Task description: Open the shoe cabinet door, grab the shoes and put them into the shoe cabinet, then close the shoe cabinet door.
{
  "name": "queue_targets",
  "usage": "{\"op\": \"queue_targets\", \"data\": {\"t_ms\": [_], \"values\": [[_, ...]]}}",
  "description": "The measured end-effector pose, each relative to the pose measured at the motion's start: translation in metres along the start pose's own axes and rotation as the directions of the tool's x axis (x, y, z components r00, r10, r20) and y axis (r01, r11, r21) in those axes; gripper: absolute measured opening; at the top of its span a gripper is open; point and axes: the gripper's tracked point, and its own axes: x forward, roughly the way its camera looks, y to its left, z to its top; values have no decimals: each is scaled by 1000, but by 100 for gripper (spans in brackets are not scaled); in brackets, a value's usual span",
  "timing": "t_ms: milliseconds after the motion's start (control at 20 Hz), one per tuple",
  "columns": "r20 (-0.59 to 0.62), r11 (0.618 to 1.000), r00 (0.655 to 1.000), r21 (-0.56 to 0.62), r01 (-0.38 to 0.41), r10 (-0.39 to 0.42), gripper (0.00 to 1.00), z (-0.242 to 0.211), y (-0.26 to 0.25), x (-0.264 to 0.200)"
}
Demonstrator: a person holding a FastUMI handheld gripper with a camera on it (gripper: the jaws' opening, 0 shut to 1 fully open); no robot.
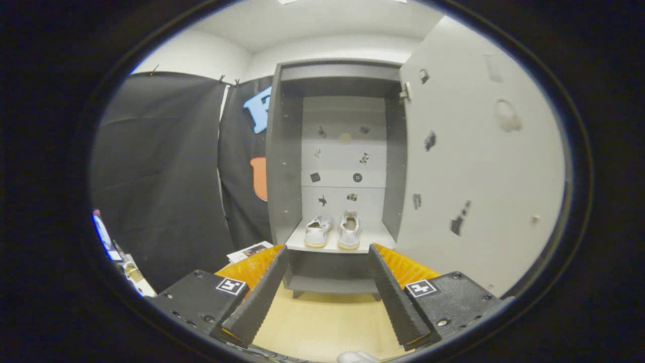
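Two white shoes [333, 231] sit side by side on the shoe cabinet [287, 166] shelf, mid-frame, heels probably facing out. The door [478, 166] stands open at right. The hand-held gripper [328, 257] is spread wide, holding nothing.

The camera rides on the gripper [327, 297] and looks forward along its two spread fingers [257, 302], low over the pale floor [322, 322]. It faces straight into the open shoe cabinet [332, 166], which stands a short way beyond the fingertips, its door [478, 166] swung out ahead to the right.
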Motion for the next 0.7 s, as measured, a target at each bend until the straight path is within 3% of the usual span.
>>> {"op": "queue_targets", "data": {"t_ms": [200, 450, 700], "values": [[64, 998, 996, 29, 56, -58, 100, 12, -36, -87], [94, 989, 986, 71, 133, -140, 100, 20, -101, -158], [100, 968, 965, 99, 232, -241, 100, 25, -193, -164]]}}
